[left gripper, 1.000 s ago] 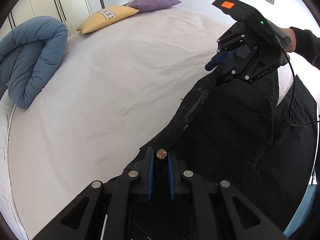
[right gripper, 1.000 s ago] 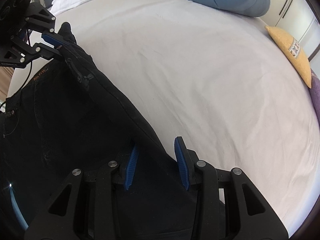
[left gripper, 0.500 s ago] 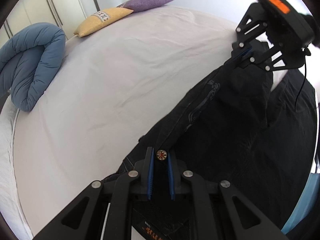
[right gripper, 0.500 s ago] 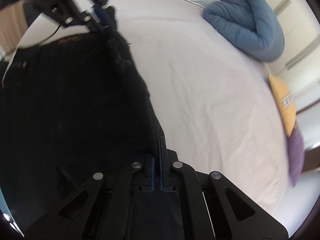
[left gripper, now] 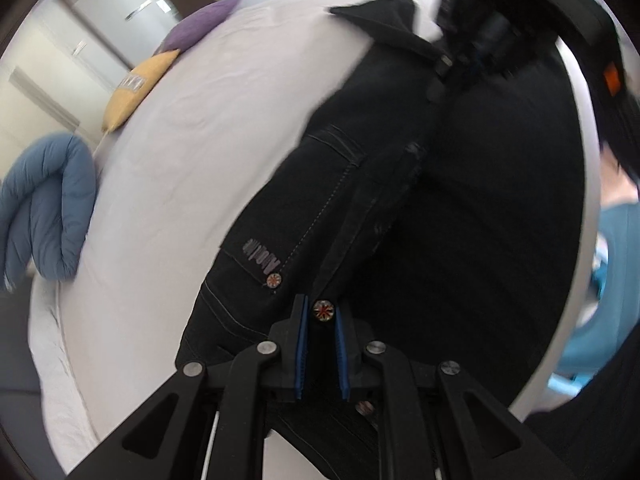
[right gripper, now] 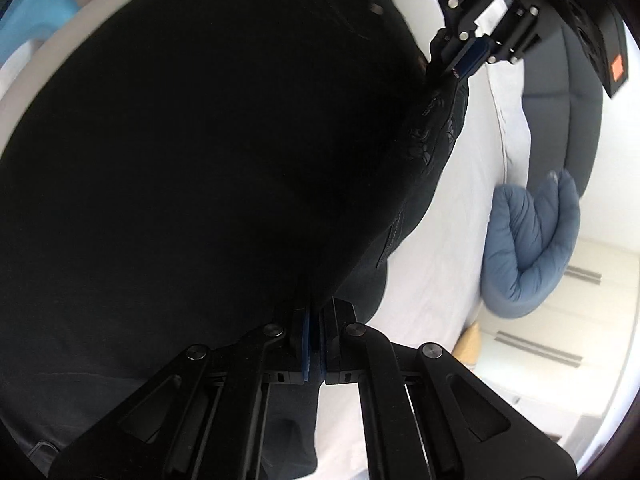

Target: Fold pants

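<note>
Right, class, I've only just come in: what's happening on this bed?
A person is folding black pants on a white bed with two handheld tools. The left tool is shut on the waistband by a metal button; the right tool is shut on another edge. The fabric is raised between them, mid-fold. A rolled blue duvet lies beyond.

Domestic bedroom; a bed with a white sheet (left gripper: 168, 184) carries a yellow cushion (left gripper: 136, 88), a purple cushion (left gripper: 200, 26) and a rolled blue duvet (left gripper: 44, 208); pale wardrobe doors (right gripper: 560, 344) with long handles line the wall.
</note>
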Demonstrator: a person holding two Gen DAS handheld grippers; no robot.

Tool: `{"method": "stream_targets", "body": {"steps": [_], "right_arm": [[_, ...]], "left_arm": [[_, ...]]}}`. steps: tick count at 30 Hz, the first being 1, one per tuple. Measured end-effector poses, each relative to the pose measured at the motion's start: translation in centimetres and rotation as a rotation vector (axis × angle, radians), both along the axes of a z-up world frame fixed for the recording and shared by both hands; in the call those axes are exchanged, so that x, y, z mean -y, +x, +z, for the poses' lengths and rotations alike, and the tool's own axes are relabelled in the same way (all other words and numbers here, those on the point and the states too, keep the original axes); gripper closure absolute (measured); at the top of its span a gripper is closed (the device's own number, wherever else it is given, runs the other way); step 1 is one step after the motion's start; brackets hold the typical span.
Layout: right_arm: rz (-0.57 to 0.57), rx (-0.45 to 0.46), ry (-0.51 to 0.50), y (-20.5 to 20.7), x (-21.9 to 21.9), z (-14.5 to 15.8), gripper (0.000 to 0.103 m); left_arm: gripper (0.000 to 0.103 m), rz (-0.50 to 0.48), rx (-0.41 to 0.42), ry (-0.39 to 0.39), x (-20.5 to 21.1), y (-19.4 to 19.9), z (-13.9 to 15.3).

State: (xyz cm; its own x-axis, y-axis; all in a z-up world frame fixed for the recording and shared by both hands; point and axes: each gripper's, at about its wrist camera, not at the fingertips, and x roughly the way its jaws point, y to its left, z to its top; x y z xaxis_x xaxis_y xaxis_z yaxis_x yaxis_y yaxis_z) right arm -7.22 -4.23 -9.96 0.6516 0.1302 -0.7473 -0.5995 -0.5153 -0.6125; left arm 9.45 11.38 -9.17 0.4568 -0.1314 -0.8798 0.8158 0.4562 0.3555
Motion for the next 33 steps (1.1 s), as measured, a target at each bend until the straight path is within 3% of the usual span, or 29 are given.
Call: {"method": "stream_targets", "body": {"steps": [4,11,19,33], "right_arm": [[0.088,0.035,-0.064,-3.9,-0.1,-1.1,0.102],[0.129,0.040,-0.105,-7.6,-0.7,-2.0,0.102],[0.129,0.016,-0.086,-12.7,-3.3,-2.3,0.102],[0.077,0.005,-0.078,-13.6,-4.7,-3.8,0.101]], "left_arm": [[0.090,-0.089,0.000,0.082,0.9,-4.2,-1.7],[0.091,-0.144,-0.008,0.121,0.8,-8.2,-3.2],[0.091,-0.163,-0.024,0.165,-0.6,-9.0,-3.7],[0.091,-0.131,-0.054,0.153,-1.1,-10.4,-4.5]]}}
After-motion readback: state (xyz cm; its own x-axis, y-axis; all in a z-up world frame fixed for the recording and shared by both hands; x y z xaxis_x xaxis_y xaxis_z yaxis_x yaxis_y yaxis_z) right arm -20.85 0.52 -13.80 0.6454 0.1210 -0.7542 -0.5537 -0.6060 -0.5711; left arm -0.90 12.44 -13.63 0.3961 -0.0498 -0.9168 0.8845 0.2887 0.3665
